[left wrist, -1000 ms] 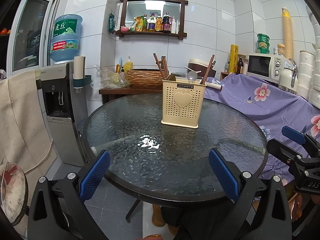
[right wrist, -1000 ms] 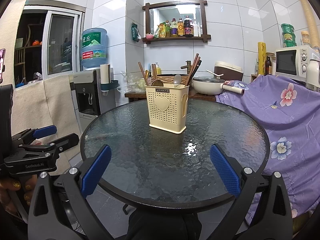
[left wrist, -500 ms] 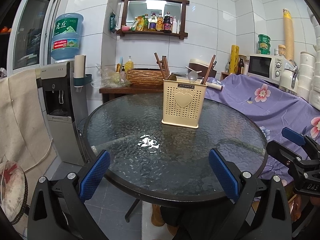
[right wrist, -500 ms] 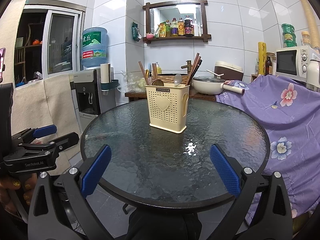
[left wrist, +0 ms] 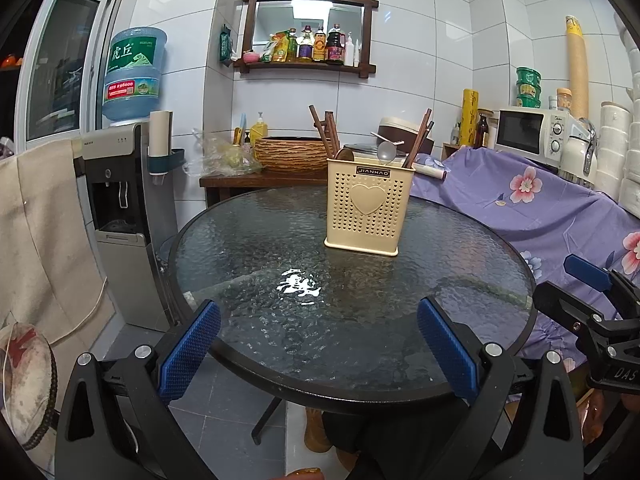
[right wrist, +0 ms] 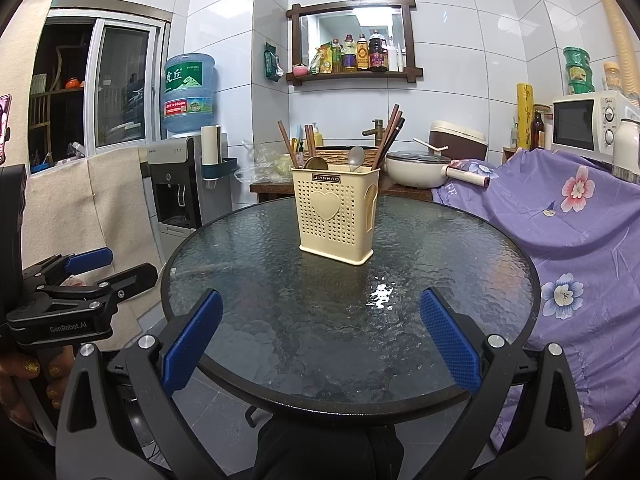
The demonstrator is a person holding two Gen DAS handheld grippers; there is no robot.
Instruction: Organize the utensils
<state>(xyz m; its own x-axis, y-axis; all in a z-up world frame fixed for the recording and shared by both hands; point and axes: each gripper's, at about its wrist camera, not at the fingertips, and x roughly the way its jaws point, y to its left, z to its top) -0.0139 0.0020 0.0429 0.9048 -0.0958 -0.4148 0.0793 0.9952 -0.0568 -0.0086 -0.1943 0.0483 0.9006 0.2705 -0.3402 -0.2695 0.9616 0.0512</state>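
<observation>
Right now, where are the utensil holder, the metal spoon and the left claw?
Holder [right wrist: 334, 218], right wrist view, on its heart-embossed front wall.
Spoon [right wrist: 356, 159], right wrist view, on the bowl above the rim.
Left claw [left wrist: 318, 350], left wrist view, midway between its blue tips.

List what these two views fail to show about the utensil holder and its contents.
- utensil holder: its inner dividers are hidden by its own perforated wall in both views.
- chopsticks, spoon: lower parts are hidden inside the holder; exact count is unclear.
- The holder's back side faces away from both cameras.
</observation>
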